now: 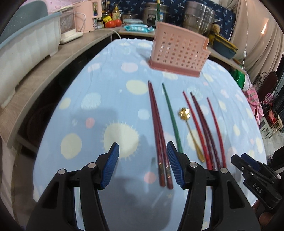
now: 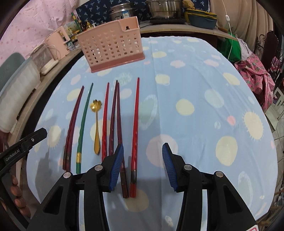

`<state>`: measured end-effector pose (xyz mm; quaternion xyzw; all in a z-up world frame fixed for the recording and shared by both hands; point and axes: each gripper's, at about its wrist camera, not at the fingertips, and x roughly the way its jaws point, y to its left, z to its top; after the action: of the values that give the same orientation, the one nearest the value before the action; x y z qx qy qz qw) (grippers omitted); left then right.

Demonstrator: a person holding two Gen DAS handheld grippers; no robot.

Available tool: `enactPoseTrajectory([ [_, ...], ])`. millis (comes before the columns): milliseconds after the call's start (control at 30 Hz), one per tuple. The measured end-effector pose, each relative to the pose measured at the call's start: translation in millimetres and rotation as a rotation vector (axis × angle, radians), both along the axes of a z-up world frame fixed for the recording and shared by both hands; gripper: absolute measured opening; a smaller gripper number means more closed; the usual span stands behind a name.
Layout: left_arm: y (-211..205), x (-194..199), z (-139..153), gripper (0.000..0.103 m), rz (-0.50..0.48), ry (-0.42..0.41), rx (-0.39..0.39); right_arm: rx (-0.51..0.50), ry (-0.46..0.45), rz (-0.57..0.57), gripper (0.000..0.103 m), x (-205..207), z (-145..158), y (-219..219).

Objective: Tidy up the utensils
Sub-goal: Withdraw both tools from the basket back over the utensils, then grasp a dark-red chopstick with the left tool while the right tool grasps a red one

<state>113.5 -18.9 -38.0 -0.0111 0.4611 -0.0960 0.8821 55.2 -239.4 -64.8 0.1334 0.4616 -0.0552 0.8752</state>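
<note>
Several chopsticks and a gold spoon (image 1: 190, 129) lie side by side on the blue dotted cloth (image 1: 99, 113). My left gripper (image 1: 142, 163) hovers open over the near ends of a dark red pair (image 1: 158, 128), close to its right pad. A green chopstick (image 1: 171, 117) lies just right of them. My right gripper (image 2: 142, 165) is open above the near end of a bright red chopstick (image 2: 135, 124), with a dark purple pair (image 2: 117, 115) by its left pad. The pink slotted holder (image 2: 110, 46) stands upright at the far side. Neither gripper holds anything.
A shelf (image 1: 53, 58) along the left carries a plastic bin (image 1: 26, 53) and pink appliances. Steel pots (image 1: 198, 16) and bottles stand behind the table. A finger of the left gripper (image 2: 35, 136) and a hand (image 2: 16, 193) show at the right wrist view's left edge.
</note>
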Motion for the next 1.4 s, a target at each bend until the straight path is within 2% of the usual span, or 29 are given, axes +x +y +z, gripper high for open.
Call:
enactPoseTrajectory([
  [200,0,-8,-15,0.053,-0.007,0.029,0.008,0.0,0.022,0.012,0.039,-3,-10,3],
  [433,-3,-11,-23,0.053,-0.016,0.047,0.017,0.007,0.057,0.039,0.025,-7,-21,9],
  [767,-9,-13,-28,0.053,-0.04,0.058,0.014,-0.002,0.057,0.043,0.015,-11,-25,9],
  [1100,-8,-12,-41,0.051,-0.033,0.1,0.011,-0.008,0.053,0.045,0.014,-13,-26,9],
  [1400,-11,-11,-44,0.051,-0.036,0.094,0.028,-0.01,0.054,0.046,0.014,-13,-25,8],
])
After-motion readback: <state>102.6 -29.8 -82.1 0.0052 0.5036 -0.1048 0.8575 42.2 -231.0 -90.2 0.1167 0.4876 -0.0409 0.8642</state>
